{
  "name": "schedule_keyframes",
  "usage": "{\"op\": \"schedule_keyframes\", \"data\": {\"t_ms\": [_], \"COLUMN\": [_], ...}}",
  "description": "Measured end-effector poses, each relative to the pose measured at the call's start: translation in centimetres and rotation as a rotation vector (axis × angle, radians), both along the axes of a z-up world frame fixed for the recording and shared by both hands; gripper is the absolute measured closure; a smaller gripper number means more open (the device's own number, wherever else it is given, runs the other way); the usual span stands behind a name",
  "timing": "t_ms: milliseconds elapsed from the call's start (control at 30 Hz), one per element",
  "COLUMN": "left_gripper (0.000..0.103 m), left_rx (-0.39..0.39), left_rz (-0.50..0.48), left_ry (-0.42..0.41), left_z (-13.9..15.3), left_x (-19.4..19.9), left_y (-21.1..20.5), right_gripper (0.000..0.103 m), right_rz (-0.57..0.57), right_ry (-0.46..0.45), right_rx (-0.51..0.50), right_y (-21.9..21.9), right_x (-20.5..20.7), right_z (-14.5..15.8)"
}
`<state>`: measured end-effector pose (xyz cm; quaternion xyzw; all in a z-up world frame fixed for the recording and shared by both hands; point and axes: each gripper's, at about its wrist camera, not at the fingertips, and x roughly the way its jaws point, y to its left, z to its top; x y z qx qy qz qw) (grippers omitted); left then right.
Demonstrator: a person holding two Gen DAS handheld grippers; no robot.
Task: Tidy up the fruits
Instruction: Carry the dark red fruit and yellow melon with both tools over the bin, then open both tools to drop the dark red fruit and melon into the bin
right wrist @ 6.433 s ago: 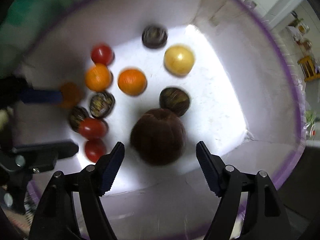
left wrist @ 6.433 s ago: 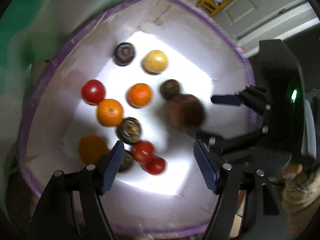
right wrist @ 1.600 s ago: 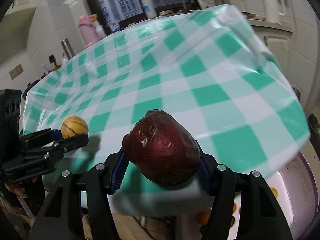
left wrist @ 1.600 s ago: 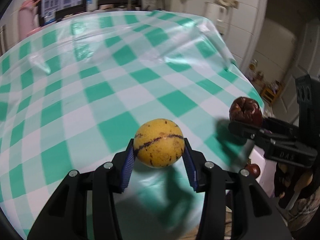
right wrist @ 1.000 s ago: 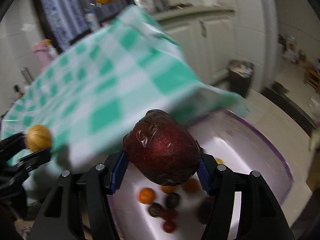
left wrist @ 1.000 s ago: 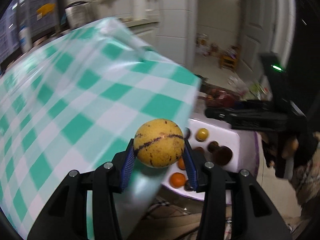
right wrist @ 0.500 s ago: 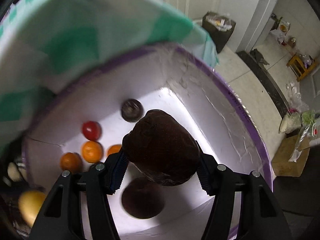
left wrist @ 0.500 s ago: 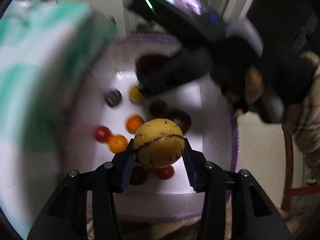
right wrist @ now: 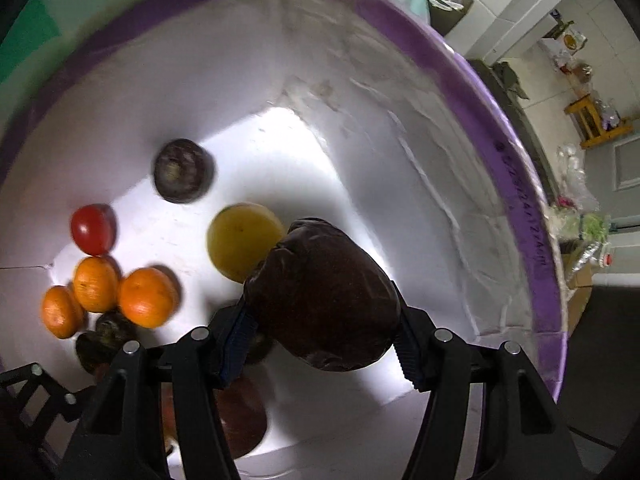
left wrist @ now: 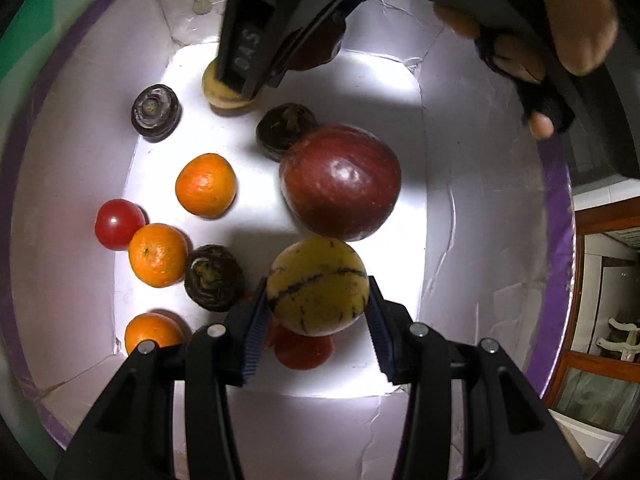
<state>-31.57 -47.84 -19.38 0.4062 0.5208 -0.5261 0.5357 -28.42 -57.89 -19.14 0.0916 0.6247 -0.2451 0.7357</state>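
My left gripper (left wrist: 318, 330) is shut on a yellow fruit with dark stripes (left wrist: 317, 287), held low inside a white bin with a purple rim (left wrist: 558, 216). My right gripper (right wrist: 320, 350) is shut on a dark red wrinkled apple (right wrist: 324, 294), also inside the bin (right wrist: 532, 232); it shows at the top of the left wrist view (left wrist: 280, 20). On the bin floor lie a large red apple (left wrist: 340, 182), oranges (left wrist: 206, 185), red tomatoes (left wrist: 118, 224), dark round fruits (left wrist: 156, 112) and a plain yellow fruit (right wrist: 244, 240).
The green checked tablecloth (right wrist: 36, 20) hangs over the bin's far left edge. The bin's white walls (left wrist: 480, 160) rise steeply around the fruits. A tiled floor with a yellow stool (right wrist: 596, 120) and bags lies beyond the right rim.
Both grippers swung from above the table down into the bin, still holding their fruits. They are now lower and closer to the bin floor than half a second ago.
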Motion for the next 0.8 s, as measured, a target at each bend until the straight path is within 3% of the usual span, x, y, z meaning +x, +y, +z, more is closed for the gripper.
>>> {"op": "schedule_keyframes", "data": {"t_ms": [400,500,800], "left_gripper": [0.056,0.044,0.033], "left_rx": [-0.006,-0.033,-0.071], "left_rz": [0.027,0.029,0.036], "left_ry": [-0.014,-0.033,-0.067], "left_z": [-0.3,0.3,1.9], "left_x": [0.2,0.1,0.1], "left_y": [0.3,0.4,1.0], "right_gripper": [0.043,0.042,0.036], "right_rz": [-0.039,-0.054,-0.077], "right_ry": [0.040,0.045,-0.002], "right_rx": [0.044,0.049,0.064], "right_y": [-1.8,-1.6,-2.3], "right_x": [0.1,0.3,-0.4], "right_z": [-2.0,-2.3,-1.3]}}
